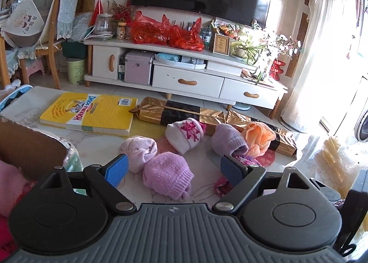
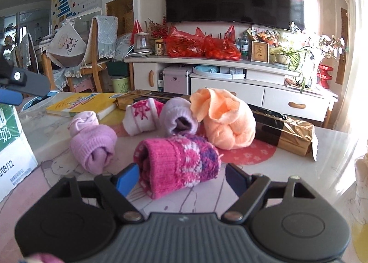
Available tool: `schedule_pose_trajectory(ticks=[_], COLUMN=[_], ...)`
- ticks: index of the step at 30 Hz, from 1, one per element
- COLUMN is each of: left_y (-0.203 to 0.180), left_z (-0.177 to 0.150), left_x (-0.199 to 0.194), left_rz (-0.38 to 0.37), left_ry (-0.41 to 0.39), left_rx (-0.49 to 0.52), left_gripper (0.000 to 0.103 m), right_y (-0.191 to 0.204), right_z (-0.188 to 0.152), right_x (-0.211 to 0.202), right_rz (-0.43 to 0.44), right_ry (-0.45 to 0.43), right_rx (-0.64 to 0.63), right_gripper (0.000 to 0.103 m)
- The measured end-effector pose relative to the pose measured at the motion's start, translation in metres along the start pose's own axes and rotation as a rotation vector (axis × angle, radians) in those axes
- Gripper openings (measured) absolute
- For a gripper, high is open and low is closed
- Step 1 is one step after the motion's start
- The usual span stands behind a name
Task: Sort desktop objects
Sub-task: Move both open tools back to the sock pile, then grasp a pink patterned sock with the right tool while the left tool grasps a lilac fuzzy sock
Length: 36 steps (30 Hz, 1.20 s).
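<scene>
Both hand-held grippers had their jaws spread wide, nothing pinched. The right hand-held gripper (image 2: 181, 176) sat right behind the hot pink patterned sock roll (image 2: 178, 163), which lay on the bench (image 2: 299, 166) near its front edge, partly between the blue pads; I couldn't tell if the left pad (image 2: 127, 179) actually touched the knit. The left hand-held gripper (image 1: 173, 170) hovered over the lilac sock roll (image 1: 166, 174), pads apart from it as far as I could see.

Further back on the bench: a pale pink roll (image 1: 139, 150), a white one with a pink flower (image 1: 185, 133), a purple one (image 1: 227, 140), and an orange bundle (image 2: 224, 119) toward the right side. Behind those, the yellow book (image 1: 89, 113) and gold-and-black wrapped boxes (image 1: 177, 111) ran along the far edge.

At the bench's left edge a cardboard box (image 1: 30, 148) was cut off by the left wrist view, with something pink inside I couldn't make out. The right side was washed out by sunlight.
</scene>
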State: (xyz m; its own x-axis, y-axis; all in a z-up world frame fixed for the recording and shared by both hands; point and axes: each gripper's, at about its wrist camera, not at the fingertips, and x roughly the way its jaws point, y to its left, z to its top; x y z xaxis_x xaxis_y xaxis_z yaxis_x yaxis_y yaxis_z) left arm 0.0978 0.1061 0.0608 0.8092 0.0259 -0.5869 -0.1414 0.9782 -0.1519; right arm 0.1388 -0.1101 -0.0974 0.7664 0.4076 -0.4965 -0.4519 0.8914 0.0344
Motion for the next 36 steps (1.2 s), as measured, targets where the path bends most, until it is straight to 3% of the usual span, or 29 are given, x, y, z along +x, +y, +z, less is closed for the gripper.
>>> schedule_pose_trajectory(ticks=[6,10,13,15,19,21,23,36], left_y=[0.000,-0.001,0.000,0.000,0.000,0.001,0.001,0.006], left_z=[-0.010,-0.014,-0.016,-0.018,-0.022,-0.023,-0.026,-0.038], left_x=[0.034,0.050,0.063,0.072,0.089,0.096,0.102,0.123], left_rz=[-0.029,0.009,0.015,0.022,0.052,0.070,0.081,0.093], left_ry=[0.085,0.078,0.088,0.098,0.106,0.108,0.110,0.110], left_rx=[-0.096,-0.102,-0.114,-0.127,-0.133,-0.131,-0.131,-0.116], left_gripper=[0.103,0.103,0.103,0.103,0.103,0.103,0.103,0.103], right_y=[-0.012,-0.017,-0.021,-0.020,-0.018,-0.018,-0.020,-0.028], right_z=[0.003,0.005,0.006,0.006,0.006,0.005,0.005,0.002], right_x=[0.018,0.031,0.037,0.039,0.038,0.037,0.037,0.026], right_rz=[0.069,0.109,0.126,0.141,0.149,0.149,0.160,0.181], right_ry=[0.025,0.047,0.052,0.051,0.048,0.043,0.043,0.020], right_rx=[0.004,0.009,0.022,0.014,-0.005,-0.004,0.007,0.051], right_gripper=[0.082,0.084,0.101,0.102,0.097,0.089,0.075,0.057])
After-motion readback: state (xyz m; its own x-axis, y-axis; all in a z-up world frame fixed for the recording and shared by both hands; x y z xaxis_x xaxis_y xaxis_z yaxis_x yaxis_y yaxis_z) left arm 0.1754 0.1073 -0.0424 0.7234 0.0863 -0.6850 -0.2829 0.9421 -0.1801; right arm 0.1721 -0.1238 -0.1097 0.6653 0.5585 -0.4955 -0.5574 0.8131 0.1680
